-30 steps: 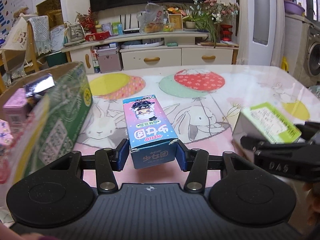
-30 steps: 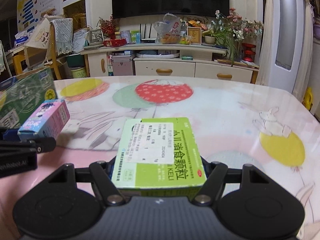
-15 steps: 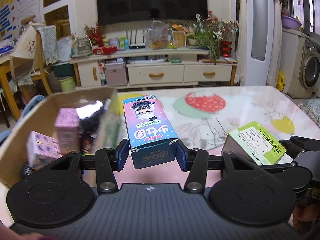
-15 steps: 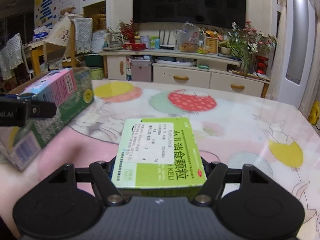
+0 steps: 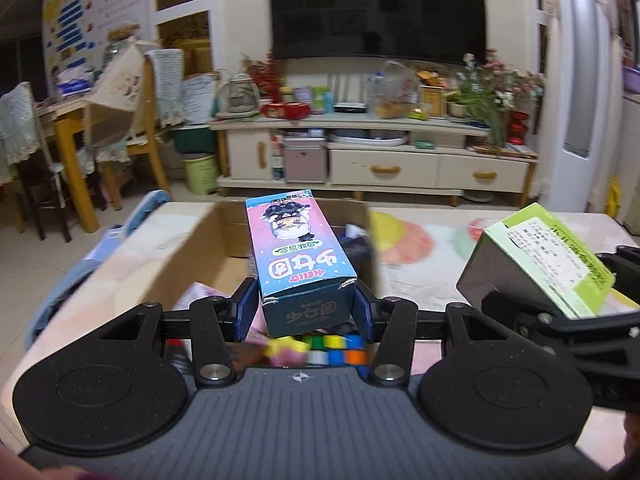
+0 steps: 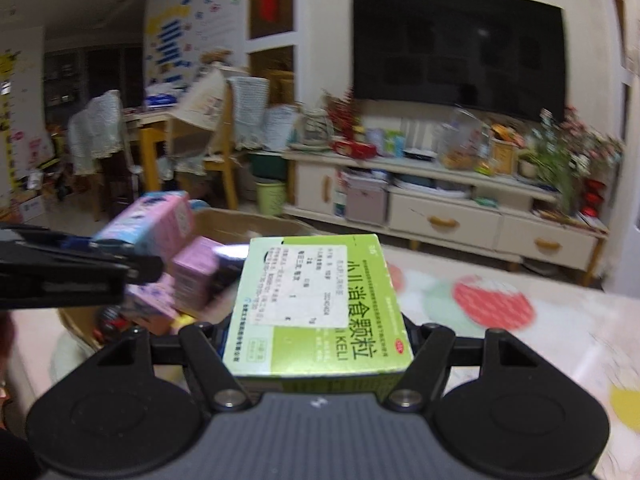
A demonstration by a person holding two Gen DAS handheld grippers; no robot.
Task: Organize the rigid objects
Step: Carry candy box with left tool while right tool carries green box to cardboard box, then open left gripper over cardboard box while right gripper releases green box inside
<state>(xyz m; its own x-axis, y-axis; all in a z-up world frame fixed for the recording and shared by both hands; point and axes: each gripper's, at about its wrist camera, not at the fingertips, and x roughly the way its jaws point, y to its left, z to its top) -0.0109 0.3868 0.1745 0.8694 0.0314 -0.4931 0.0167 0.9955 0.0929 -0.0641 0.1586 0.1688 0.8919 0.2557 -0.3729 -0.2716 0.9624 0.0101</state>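
- At the far left of the left wrist view, a table [image 5: 132, 272] with a pale patterned cover carries an open cardboard box [image 5: 188, 256].
- Inside the cardboard box lie pink cartons [image 6: 192, 276] and a puzzle cube [image 5: 334, 348] with coloured squares; the cube shows just below the left gripper's jaws.
- The left gripper [image 5: 306, 310] is closed part-way on a blue and pink carton [image 5: 300, 256], its blue pads [image 5: 244, 314] pressing the carton's two long sides near the close end.
- The blue and pink carton is lifted clear of the table, pointing away from the camera, and hangs over the open top of the cardboard box.
- To the right in the same view, the green box [image 5: 548, 256] is tilted in the air, gripped by the black right gripper, beside the cardboard box and above the table.
- In the right wrist view the right gripper [image 6: 316, 344] is closed part-way on that green box [image 6: 316, 304], jaws against both sides; a white printed label sits on its top face.
- The green box is level with the right edge of the cardboard box, with the left gripper and its carton to the left of it.
- Behind the table stand a cream cabinet [image 5: 384, 152] crowded with small items and a dark television [image 5: 378, 8].
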